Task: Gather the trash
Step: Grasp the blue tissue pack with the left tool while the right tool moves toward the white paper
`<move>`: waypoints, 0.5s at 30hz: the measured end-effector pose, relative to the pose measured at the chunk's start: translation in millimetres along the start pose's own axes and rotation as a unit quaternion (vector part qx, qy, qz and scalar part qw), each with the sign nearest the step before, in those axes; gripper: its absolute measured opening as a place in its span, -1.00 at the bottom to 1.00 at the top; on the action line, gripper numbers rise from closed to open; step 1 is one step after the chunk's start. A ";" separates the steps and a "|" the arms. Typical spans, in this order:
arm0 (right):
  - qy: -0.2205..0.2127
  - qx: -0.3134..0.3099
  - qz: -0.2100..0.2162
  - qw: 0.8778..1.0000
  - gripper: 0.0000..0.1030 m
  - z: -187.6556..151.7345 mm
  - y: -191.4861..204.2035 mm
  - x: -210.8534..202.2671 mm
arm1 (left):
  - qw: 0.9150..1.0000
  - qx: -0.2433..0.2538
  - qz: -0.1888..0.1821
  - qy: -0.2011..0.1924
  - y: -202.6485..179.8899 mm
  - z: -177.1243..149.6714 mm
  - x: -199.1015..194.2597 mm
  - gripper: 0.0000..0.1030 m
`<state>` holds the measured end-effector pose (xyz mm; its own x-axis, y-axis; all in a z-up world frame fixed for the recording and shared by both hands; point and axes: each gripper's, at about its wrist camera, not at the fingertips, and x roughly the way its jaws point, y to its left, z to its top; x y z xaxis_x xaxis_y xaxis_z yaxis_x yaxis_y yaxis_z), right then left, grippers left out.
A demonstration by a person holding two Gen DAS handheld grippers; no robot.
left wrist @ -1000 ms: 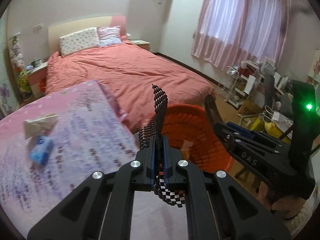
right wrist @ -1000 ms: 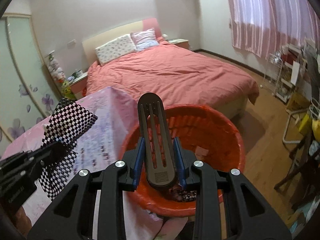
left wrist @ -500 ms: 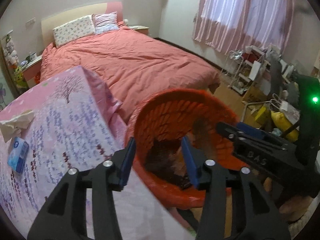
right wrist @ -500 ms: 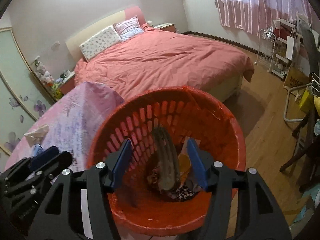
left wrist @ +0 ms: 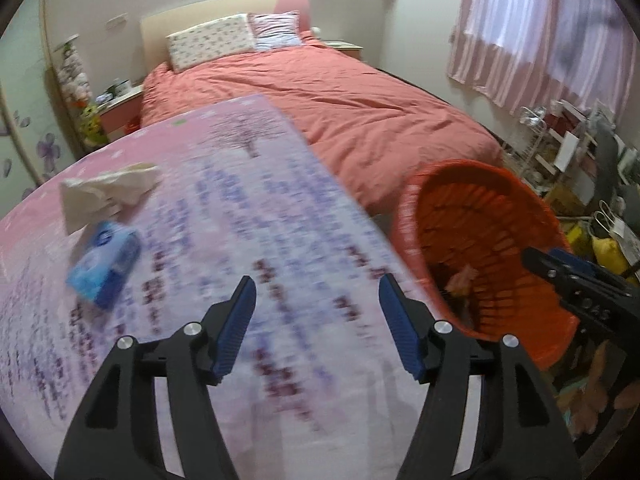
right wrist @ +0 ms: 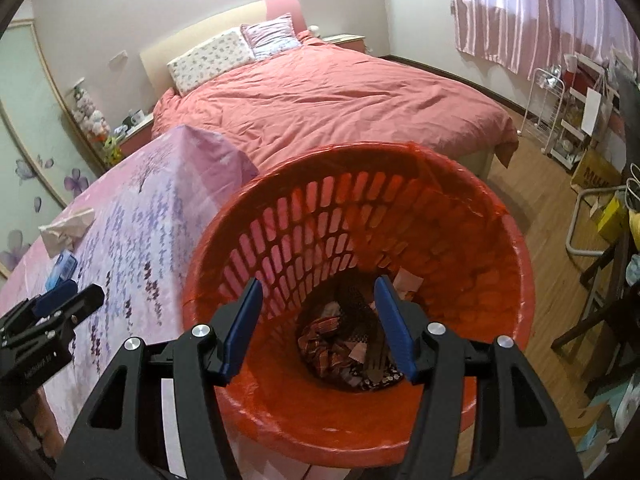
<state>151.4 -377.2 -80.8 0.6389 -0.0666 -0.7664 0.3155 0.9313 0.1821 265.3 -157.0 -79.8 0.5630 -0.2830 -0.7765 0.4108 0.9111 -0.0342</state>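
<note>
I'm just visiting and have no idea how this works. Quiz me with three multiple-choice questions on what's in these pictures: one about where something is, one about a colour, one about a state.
1. Where does the blue packet lie?
A. on the pink tablecloth, beside the crumpled tissue
B. in the basket
C. on the bed

2. What colour is the basket?
A. green
B. orange-red
C. white

3. What is between the fingers of the right tool?
A. a bottle
B. a tissue
C. nothing

Answers: 1 A, packet and tissue lie together on the cloth. 2 B, its slotted wall is orange-red. 3 C, the gap shows only trash on the basket's bottom.
</note>
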 end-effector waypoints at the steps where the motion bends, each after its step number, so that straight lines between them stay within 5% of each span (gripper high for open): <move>1: 0.000 -0.003 0.000 1.000 0.14 -1.0 2.7 -0.2 | 1.000 -0.005 0.007 -0.001 8.8 -2.1 -1.6 0.26; 8: 0.005 -0.026 0.008 1.000 0.14 -9.0 24.5 -2.3 | 0.997 -0.042 0.064 -0.015 72.2 -13.7 -15.0 0.42; 15: 0.013 -0.038 0.024 0.999 0.14 -14.7 51.3 -1.4 | 0.985 -0.099 0.138 -0.026 147.2 -17.6 -18.6 0.56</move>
<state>156.4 -324.1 -79.4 0.6335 -0.0133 -0.7737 0.2301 0.9579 0.1719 302.7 -12.3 -81.4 0.6711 -0.0259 -0.7409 0.0917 0.9946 0.0483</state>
